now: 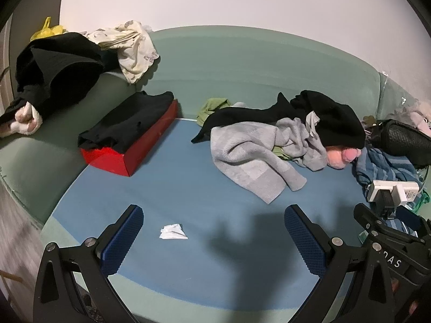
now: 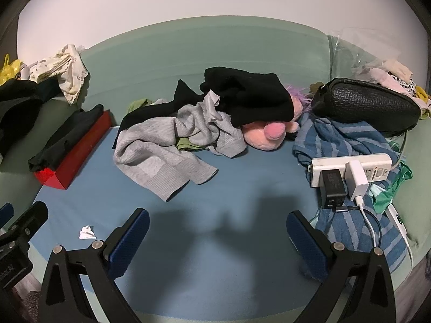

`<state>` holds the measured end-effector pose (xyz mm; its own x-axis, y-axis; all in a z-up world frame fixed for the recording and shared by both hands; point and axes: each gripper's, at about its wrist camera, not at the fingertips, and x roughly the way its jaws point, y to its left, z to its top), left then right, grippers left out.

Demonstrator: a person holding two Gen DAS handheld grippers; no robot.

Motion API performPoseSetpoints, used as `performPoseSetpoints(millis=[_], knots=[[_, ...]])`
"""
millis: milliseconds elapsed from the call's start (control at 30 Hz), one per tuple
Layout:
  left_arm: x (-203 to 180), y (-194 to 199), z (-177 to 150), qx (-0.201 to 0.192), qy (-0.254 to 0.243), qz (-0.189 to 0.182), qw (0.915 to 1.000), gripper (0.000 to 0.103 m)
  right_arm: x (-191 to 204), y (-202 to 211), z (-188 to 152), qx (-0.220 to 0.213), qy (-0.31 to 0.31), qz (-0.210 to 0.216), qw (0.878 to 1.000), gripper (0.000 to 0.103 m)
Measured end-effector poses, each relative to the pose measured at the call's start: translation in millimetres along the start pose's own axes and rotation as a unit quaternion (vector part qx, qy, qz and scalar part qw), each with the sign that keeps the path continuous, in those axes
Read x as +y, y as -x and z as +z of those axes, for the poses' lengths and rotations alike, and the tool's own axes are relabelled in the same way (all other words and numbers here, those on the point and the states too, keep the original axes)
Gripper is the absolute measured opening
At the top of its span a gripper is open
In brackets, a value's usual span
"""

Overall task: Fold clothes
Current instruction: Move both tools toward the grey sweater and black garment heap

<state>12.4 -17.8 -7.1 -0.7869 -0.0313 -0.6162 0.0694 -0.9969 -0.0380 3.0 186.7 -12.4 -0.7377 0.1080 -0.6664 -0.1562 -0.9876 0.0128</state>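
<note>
A grey sweater (image 2: pixel 164 158) (rumpled) is seen lying ahead of the 2 empty grippers, left gripper (image 1: pixel 212 238) and right gripper (image 2: pixel 218 238), jaws spread wide.

Counted: one red box (image 1: pixel 129 156), one grey garment (image 1: pixel 250 156), one pink plush toy (image 2: pixel 265 136), one power strip (image 2: pixel 350 168), two chargers (image 2: pixel 357 180), one paper scrap (image 1: pixel 172 232).

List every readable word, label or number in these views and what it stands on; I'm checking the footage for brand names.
"DAS": white letters, turned sideways, on the black body of the right gripper at the left wrist view's right edge; possibly part of a longer word.
White lettering on the left gripper body at the right wrist view's lower left edge: cut off, unreadable.
Markings on the white power strip: too small to read.
</note>
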Motion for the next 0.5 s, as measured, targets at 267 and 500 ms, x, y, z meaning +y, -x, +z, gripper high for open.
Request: performPoseSetpoints(millis=[267,500], knots=[[13.6,-8.3,-6.3,0.006,0.034,0.004,0.9994,0.103,10.9,-7.7,-3.5,0.015,0.018,0.010,1.000,0.103],[24.0,-30.1,-9.5,0.020,0.056,0.029,0.9978,0.103,21.1,-25.9,-5.3,0.036,0.035,0.026,0.998,0.099]])
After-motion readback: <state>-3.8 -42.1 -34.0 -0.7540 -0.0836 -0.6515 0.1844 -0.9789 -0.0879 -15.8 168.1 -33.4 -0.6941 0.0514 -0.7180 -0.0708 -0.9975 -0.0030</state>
